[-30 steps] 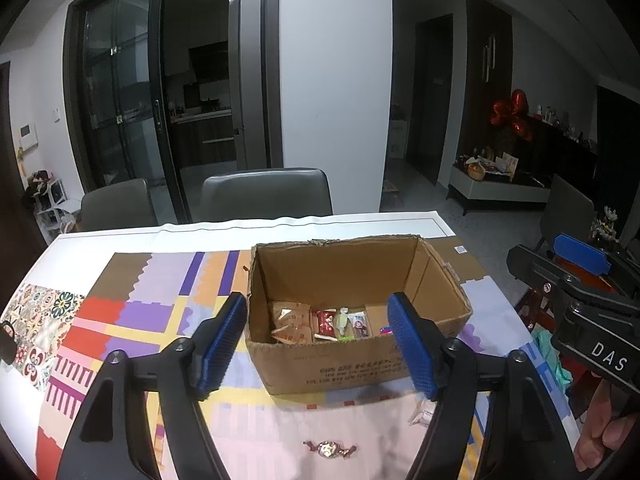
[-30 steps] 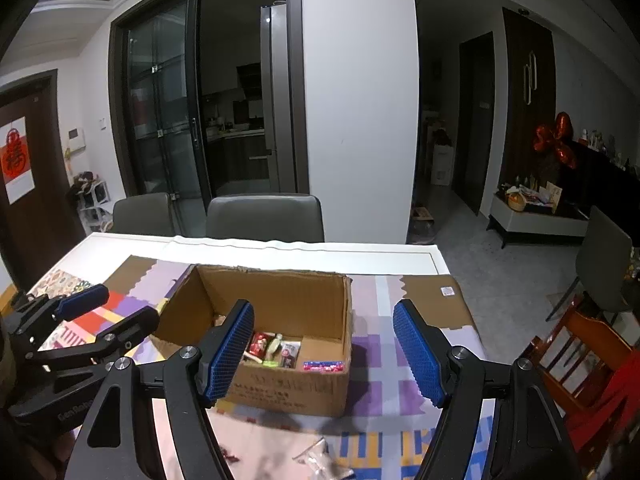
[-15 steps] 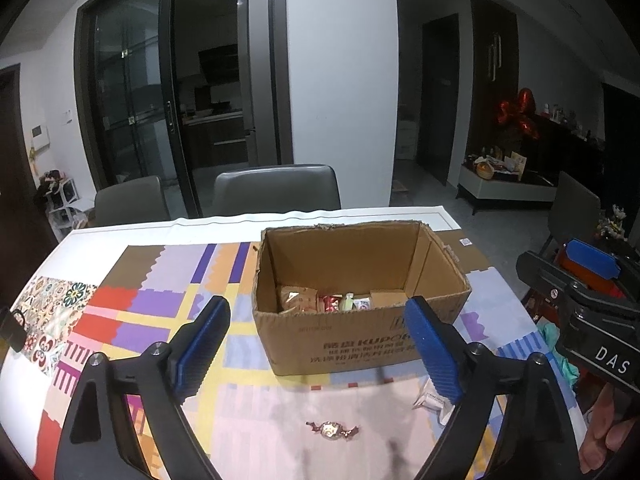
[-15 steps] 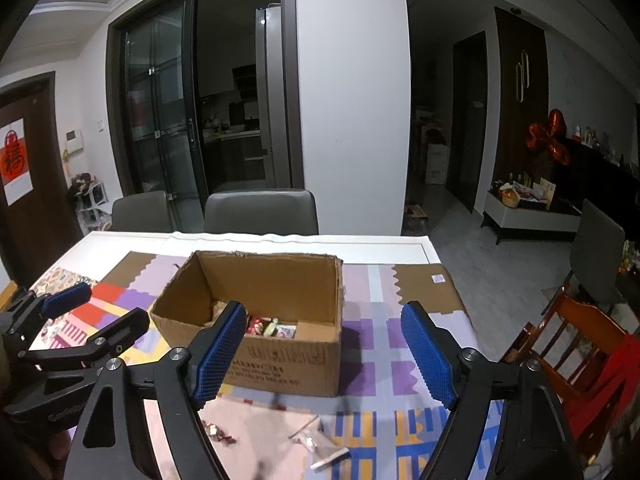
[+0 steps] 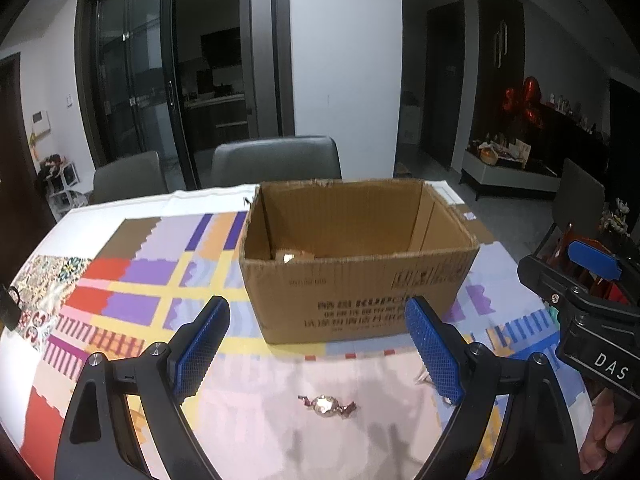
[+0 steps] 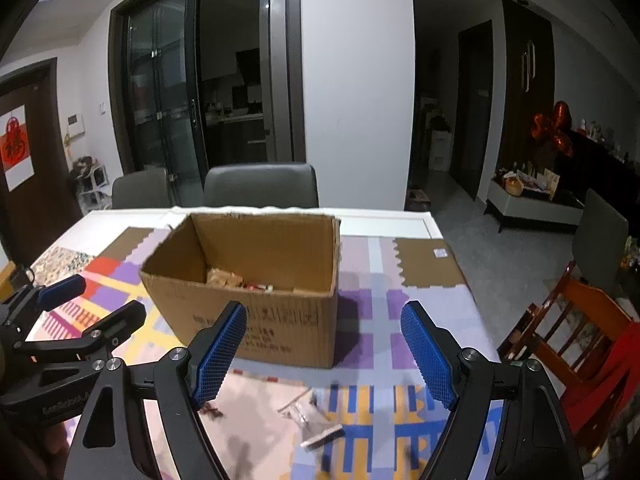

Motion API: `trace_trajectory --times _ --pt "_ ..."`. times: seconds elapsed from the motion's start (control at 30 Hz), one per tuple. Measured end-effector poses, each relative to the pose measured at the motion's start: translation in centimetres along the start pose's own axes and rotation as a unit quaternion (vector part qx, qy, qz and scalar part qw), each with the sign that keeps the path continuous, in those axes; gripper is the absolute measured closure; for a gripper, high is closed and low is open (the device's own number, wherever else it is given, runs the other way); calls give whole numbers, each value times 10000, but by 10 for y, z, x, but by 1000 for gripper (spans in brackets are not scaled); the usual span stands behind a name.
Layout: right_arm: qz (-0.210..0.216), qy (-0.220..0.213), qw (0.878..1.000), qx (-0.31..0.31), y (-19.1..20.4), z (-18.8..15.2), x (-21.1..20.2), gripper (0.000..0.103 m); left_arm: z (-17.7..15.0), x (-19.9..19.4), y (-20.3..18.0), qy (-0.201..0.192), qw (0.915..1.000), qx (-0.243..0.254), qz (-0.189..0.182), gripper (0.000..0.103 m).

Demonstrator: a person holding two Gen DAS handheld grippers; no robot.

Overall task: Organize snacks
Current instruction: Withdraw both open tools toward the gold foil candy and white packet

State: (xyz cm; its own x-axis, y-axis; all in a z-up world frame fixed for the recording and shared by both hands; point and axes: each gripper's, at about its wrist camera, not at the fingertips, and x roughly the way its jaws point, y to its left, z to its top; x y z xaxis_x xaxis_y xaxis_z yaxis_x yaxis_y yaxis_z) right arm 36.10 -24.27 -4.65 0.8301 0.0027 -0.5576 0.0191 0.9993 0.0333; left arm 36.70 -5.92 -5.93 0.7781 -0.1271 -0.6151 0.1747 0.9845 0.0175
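An open cardboard box (image 5: pixel 360 276) stands on the patterned tablecloth; it also shows in the right wrist view (image 6: pixel 256 280), with several snack packets (image 6: pixel 240 282) inside. A gold wrapped candy (image 5: pixel 326 405) lies on the cloth in front of the box, between and just below my left gripper's (image 5: pixel 318 354) open, empty fingers. A clear wrapped snack (image 6: pixel 316 420) lies on the cloth below my right gripper (image 6: pixel 322 354), which is open and empty. A small dark red candy (image 6: pixel 212 411) lies by its left finger.
Two grey chairs (image 5: pixel 276 160) stand behind the table. The right gripper's body (image 5: pixel 588 320) shows at the right of the left wrist view; the left gripper's body (image 6: pixel 60 344) at the left of the right wrist view. A wooden chair (image 6: pixel 572 332) stands right of the table.
Both grippers have pulled back and dropped lower from over the box, toward the table's near side. The candy and the clear snack now lie closer beneath the fingers. Both stay open.
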Motion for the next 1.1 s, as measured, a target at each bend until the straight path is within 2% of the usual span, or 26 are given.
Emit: trace_trajectory --times 0.47,1.1 --pt "27 390 9992 -77 4 -40 29 23 -48 27 3 378 9992 -95 -99 13" --pt "35 994 9949 -185 12 -92 73 23 -93 67 5 825 9963 -79 -240 13"
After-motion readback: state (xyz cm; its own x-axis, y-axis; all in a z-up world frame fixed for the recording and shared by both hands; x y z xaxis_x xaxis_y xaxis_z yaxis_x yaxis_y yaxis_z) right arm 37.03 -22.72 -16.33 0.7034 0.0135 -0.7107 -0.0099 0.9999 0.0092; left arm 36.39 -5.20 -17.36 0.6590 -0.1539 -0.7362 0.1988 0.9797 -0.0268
